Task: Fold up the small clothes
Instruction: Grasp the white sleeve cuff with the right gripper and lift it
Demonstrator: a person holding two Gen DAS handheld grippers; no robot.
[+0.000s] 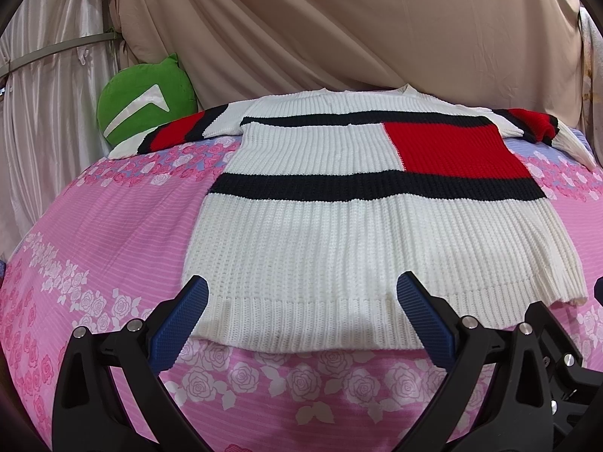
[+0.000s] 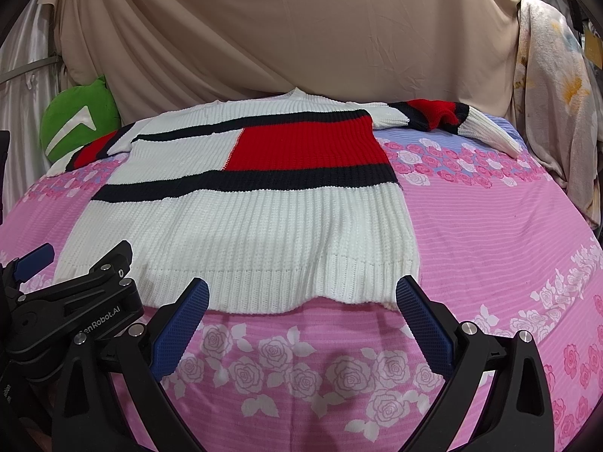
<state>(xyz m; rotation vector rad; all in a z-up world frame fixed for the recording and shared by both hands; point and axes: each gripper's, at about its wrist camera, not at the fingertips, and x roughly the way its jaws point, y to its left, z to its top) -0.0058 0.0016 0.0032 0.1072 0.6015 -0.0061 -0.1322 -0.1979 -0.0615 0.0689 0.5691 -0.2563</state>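
One knit sweater point(image 1: 339, 233) lies flat on the bed point(image 1: 113, 226), hem toward the grippers, neckline toward the draped beige cloth point(image 1: 301, 30) at the back. White rib knit; two dark navy bands cross the chest, one red block sits between them on the right side. Two sleeves spread outward, each striped red and navy with a white cuff; the right sleeve point(image 2: 444, 116) is bunched near the shoulder. Bedcover is pink with white and pink roses. One green cushion point(image 1: 145, 101) with a white chevron rests at the bed's far left, just behind the left sleeve point(image 1: 181, 132). Two grippers in view. Left gripper point(image 1: 301, 293): jaws spread wide, blue pads either side of the hem's left portion, nothing held. Right gripper point(image 2: 301, 293): jaws likewise wide apart over the hem's right portion, holding nothing. One floral cloth point(image 2: 554, 86) hangs at far right.
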